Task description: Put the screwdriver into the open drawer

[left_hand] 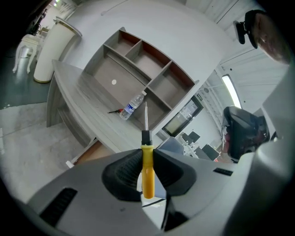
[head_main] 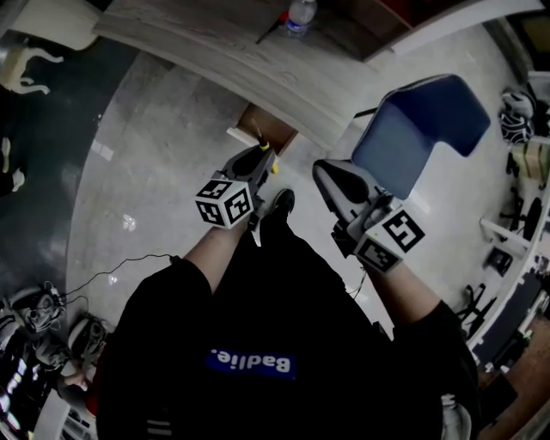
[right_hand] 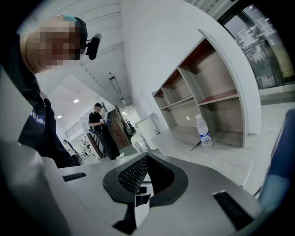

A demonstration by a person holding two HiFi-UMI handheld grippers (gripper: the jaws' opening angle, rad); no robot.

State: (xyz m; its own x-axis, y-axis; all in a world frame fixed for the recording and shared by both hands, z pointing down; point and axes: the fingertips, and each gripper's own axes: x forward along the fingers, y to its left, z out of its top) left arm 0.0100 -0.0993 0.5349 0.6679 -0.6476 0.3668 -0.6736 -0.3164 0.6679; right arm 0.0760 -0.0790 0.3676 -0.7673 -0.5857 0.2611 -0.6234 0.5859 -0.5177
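A screwdriver (left_hand: 147, 171) with a yellow handle and a black collar stands upright between the jaws of my left gripper (left_hand: 147, 156), which is shut on the handle; its steel shaft points up and away. In the head view the left gripper (head_main: 260, 156) hovers just in front of the open drawer (head_main: 265, 127), a brown box pulled out from under the curved grey desk (head_main: 215, 51). The drawer (left_hand: 90, 154) also shows low at the left in the left gripper view. My right gripper (head_main: 326, 174) is held beside the left one, shut with nothing in it (right_hand: 145, 161).
A blue chair (head_main: 424, 127) stands right of the drawer, close to my right gripper. A water bottle (head_main: 300, 15) and a dark tool lie on the desk under wall shelves (left_hand: 138, 69). Cables and gear lie on the floor at the left. A person (right_hand: 102, 131) stands far off.
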